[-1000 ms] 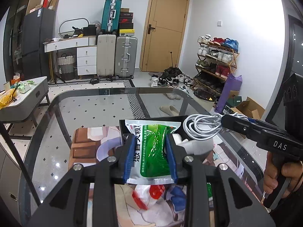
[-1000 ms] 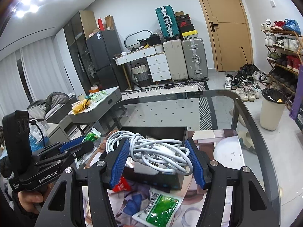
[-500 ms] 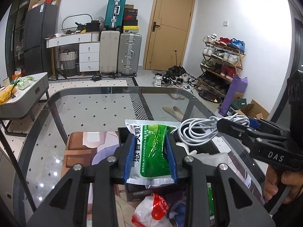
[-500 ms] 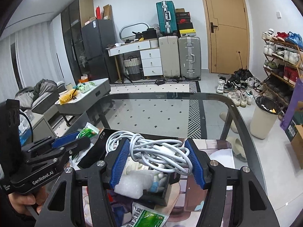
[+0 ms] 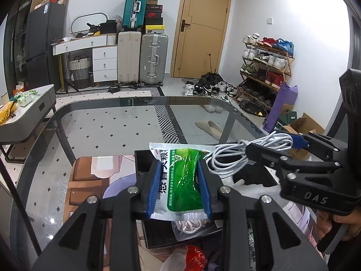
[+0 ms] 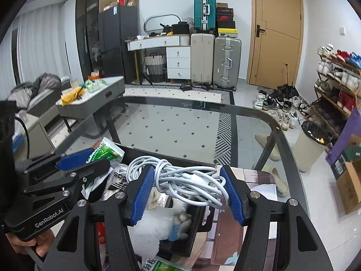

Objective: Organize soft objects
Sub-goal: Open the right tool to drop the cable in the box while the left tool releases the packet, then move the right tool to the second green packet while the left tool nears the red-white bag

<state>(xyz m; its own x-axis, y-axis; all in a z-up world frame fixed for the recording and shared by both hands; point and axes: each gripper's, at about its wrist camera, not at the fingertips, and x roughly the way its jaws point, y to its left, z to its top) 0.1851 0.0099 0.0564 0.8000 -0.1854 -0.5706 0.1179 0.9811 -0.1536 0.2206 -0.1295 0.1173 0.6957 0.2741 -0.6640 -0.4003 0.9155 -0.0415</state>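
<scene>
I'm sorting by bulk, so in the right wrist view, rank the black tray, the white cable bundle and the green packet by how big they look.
1. black tray
2. white cable bundle
3. green packet, partly hidden by the left gripper, so unsure.

Left hand-held gripper [image 5: 179, 184]: matte black angular frame, silver screws at the joints, ribbed blue pads.
Left marking: white "GenRobot.AI" along its side, seen from the right wrist view.
Right hand-held gripper [image 6: 188, 193]: same black frame, silver screws, ribbed blue pads.
Right marking: raised "DAS" on its black body.
Cable: a thin black one loops behind the left unit.
</scene>
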